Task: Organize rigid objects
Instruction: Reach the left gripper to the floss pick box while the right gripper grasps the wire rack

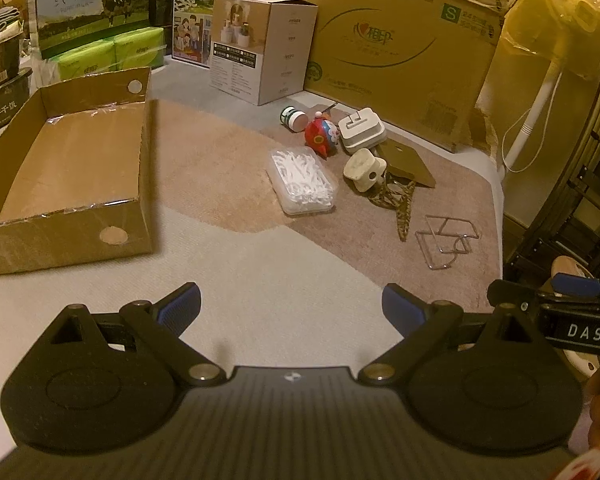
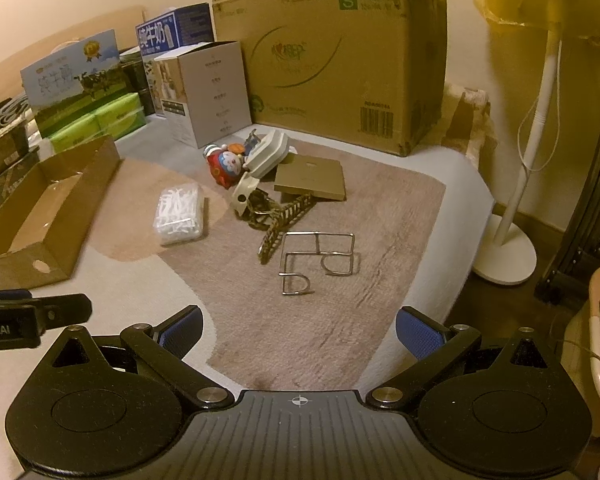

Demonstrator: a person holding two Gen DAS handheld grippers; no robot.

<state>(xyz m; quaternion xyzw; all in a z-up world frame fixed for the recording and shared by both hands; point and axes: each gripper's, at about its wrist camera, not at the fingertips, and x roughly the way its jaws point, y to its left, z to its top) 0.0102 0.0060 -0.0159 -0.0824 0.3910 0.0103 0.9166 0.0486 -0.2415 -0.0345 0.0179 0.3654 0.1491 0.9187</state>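
A: Where are the two tools, and how do they stand?

B: The left tool [image 1: 291,307] hangs above the pale carpet [image 1: 260,280] with its blue pads spread wide, and nothing is between them. The right tool [image 2: 299,329] is also spread wide and empty, above the brown part of the carpet. The two are just beside each other; each camera sees the other tool at the edge of its picture.

A: And the things to organize?

B: They lie in a loose group on the brown part, in front of the large cardboard carton [image 2: 332,64]. Nearest to the right tool is the bent wire frame [image 2: 318,262]. Behind it lies a woven brown piece [image 2: 284,216], and a cream plastic part [image 2: 244,194] touches it. A flat tan card [image 2: 312,178] lies beside them. Further back are a red and blue cartoon figure [image 2: 222,164], a white square device [image 2: 270,152] and a small jar [image 1: 293,118] on its side.

A: And the clear box?

B: The clear box of white picks [image 1: 302,180] lies apart from the group, on the side toward the open cardboard tray [image 1: 66,168]. The tray stands to the left, and I see nothing inside it.

A: Is anything held?

B: No, all things rest on the carpet.
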